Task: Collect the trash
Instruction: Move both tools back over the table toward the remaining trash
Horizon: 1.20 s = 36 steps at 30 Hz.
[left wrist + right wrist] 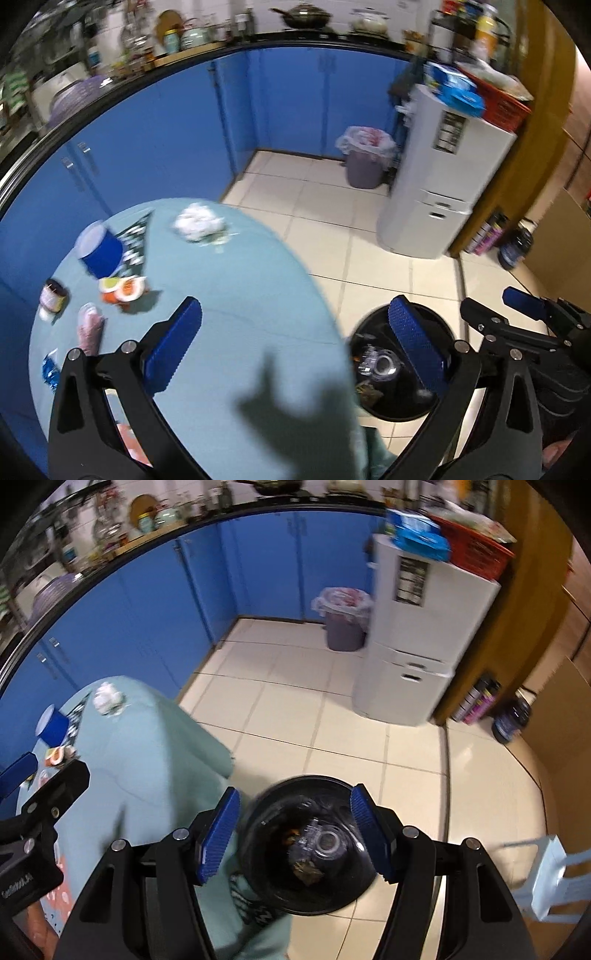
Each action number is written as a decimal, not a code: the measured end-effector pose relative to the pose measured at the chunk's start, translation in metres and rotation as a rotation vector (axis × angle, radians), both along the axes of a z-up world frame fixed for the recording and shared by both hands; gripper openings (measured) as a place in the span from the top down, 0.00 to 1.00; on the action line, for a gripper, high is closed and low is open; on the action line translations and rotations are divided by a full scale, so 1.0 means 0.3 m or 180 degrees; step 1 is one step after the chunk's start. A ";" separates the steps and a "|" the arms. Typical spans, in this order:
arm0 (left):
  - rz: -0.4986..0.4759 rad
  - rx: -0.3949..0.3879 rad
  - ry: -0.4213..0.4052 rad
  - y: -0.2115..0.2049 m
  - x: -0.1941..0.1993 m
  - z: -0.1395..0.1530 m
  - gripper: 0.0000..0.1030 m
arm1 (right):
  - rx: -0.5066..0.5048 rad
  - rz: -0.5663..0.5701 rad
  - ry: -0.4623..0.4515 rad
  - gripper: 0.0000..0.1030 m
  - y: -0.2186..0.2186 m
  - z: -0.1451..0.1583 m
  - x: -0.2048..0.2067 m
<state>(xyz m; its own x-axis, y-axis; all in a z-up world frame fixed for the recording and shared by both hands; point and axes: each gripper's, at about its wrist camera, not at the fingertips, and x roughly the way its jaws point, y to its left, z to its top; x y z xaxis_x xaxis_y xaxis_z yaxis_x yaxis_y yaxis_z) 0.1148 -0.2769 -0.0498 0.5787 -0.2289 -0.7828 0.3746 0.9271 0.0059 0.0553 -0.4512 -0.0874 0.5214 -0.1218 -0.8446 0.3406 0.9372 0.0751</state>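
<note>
A black round bin stands on the floor beside the table, with a clear plastic bottle and scraps inside; it also shows in the left wrist view. My right gripper is open and empty right above the bin. My left gripper is open and empty over the table's near edge. On the light blue tablecloth lie crumpled white paper, a blue cup, an orange-and-white wrapper, a small jar, a pink piece and a blue wrapper.
Blue cabinets run behind the table under a cluttered counter. A grey lined trash can and a white fridge stand across the tiled floor. Bottles stand by the wooden wall. A white stool is at right.
</note>
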 end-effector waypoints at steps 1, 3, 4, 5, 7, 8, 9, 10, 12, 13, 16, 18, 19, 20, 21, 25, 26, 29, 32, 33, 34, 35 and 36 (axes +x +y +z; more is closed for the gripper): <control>0.0070 0.0000 -0.0005 0.033 0.012 0.000 0.03 | -0.0005 0.0051 -0.0009 0.41 0.023 0.003 0.016; 0.0213 0.0009 -0.0016 0.106 0.036 -0.002 0.03 | -0.0028 0.0201 -0.0027 0.41 0.091 0.007 0.056; 0.0285 0.0018 -0.0016 0.145 0.048 -0.006 0.03 | -0.0030 0.0263 -0.0031 0.41 0.118 0.008 0.072; 0.0335 0.0023 -0.0014 0.173 0.057 -0.010 0.03 | -0.0033 0.0342 -0.0033 0.41 0.154 0.009 0.094; 0.0484 0.0014 0.0004 0.255 0.081 -0.019 0.03 | -0.0049 0.0471 -0.0039 0.41 0.216 0.009 0.131; 0.0552 0.0015 0.0009 0.294 0.091 -0.025 0.03 | -0.0056 0.0533 -0.0046 0.41 0.249 0.010 0.147; 0.0600 0.0020 0.0013 0.320 0.098 -0.029 0.03 | -0.0063 0.0610 -0.0048 0.41 0.290 0.009 0.170; 0.0658 0.0024 0.0019 0.353 0.106 -0.035 0.03 | -0.0063 0.0665 -0.0045 0.41 0.315 0.008 0.185; 0.0787 0.0024 0.0035 0.432 0.123 -0.050 0.03 | -0.0074 0.0775 -0.0032 0.41 0.372 0.004 0.217; 0.0836 0.0033 0.0035 0.460 0.128 -0.057 0.03 | -0.0087 0.0842 -0.0028 0.41 0.408 0.002 0.235; 0.0973 0.0039 0.0066 0.548 0.142 -0.084 0.03 | -0.0111 0.1001 -0.0017 0.41 0.495 -0.005 0.278; 0.1064 0.0028 0.0116 0.608 0.156 -0.108 0.03 | -0.0124 0.1120 0.0002 0.41 0.554 -0.014 0.309; 0.1098 0.0019 0.0143 0.631 0.162 -0.118 0.03 | -0.0136 0.1158 0.0008 0.41 0.573 -0.017 0.321; 0.1127 0.0008 0.0167 0.652 0.169 -0.130 0.03 | -0.0157 0.1213 0.0017 0.41 0.602 -0.023 0.334; 0.1164 0.0003 0.0193 0.677 0.177 -0.145 0.03 | -0.0166 0.1249 0.0023 0.41 0.618 -0.028 0.342; 0.1240 -0.0038 0.0295 0.739 0.206 -0.192 0.07 | -0.0193 0.1469 0.0072 0.41 0.700 -0.049 0.391; 0.1250 -0.0043 0.0310 0.747 0.210 -0.201 0.09 | -0.0205 0.1528 0.0071 0.41 0.715 -0.051 0.400; 0.1299 -0.0090 0.0406 0.786 0.233 -0.231 0.14 | -0.0189 0.1760 0.0100 0.41 0.756 -0.064 0.433; 0.1335 -0.0142 0.0531 0.816 0.253 -0.266 0.24 | -0.0198 0.2044 0.0091 0.41 0.797 -0.078 0.464; 0.1342 -0.0151 0.0556 0.823 0.252 -0.273 0.25 | -0.0218 0.2162 0.0093 0.41 0.812 -0.084 0.475; 0.1348 -0.0152 0.0572 0.827 0.257 -0.280 0.29 | -0.0248 0.2226 0.0091 0.41 0.823 -0.087 0.482; 0.1352 -0.0152 0.0596 0.832 0.262 -0.289 0.34 | -0.0289 0.2315 0.0088 0.41 0.838 -0.091 0.492; 0.1349 -0.0155 0.0614 0.834 0.265 -0.294 0.37 | -0.0298 0.2382 0.0079 0.41 0.851 -0.093 0.499</control>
